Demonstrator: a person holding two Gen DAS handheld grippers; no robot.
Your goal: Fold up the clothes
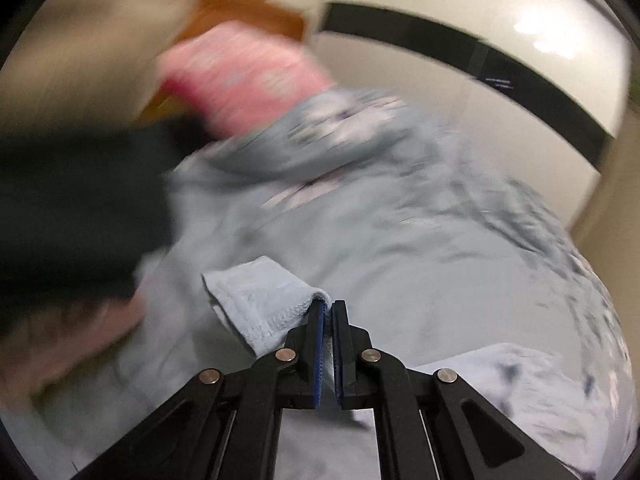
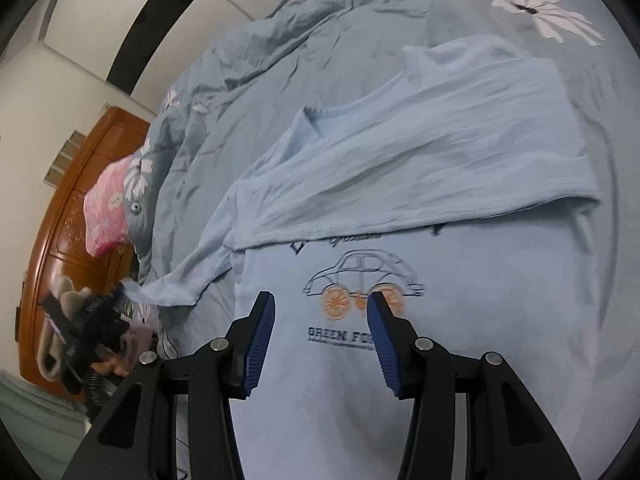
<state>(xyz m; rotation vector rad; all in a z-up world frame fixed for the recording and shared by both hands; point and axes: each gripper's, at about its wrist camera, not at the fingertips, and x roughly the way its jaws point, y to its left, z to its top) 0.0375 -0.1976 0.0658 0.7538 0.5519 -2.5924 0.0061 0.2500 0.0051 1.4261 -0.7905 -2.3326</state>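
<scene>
A light blue T-shirt [image 2: 440,360] with a car print lies on the bed, its upper part folded over across the chest. My left gripper [image 1: 328,308] is shut on a hemmed sleeve end [image 1: 260,292] of the shirt. In the right wrist view that gripper [image 2: 116,300] shows at the left, holding the sleeve tip stretched out sideways. My right gripper [image 2: 320,304] is open and empty, just above the shirt's car print.
A blue-grey flowered duvet [image 2: 320,40] covers the bed. A pink pillow [image 2: 108,208] lies by the wooden headboard [image 2: 60,220]. White wall with a black band [image 1: 480,48] behind. The left wrist view is motion-blurred; a dark sleeve and hand [image 1: 60,240] fill its left.
</scene>
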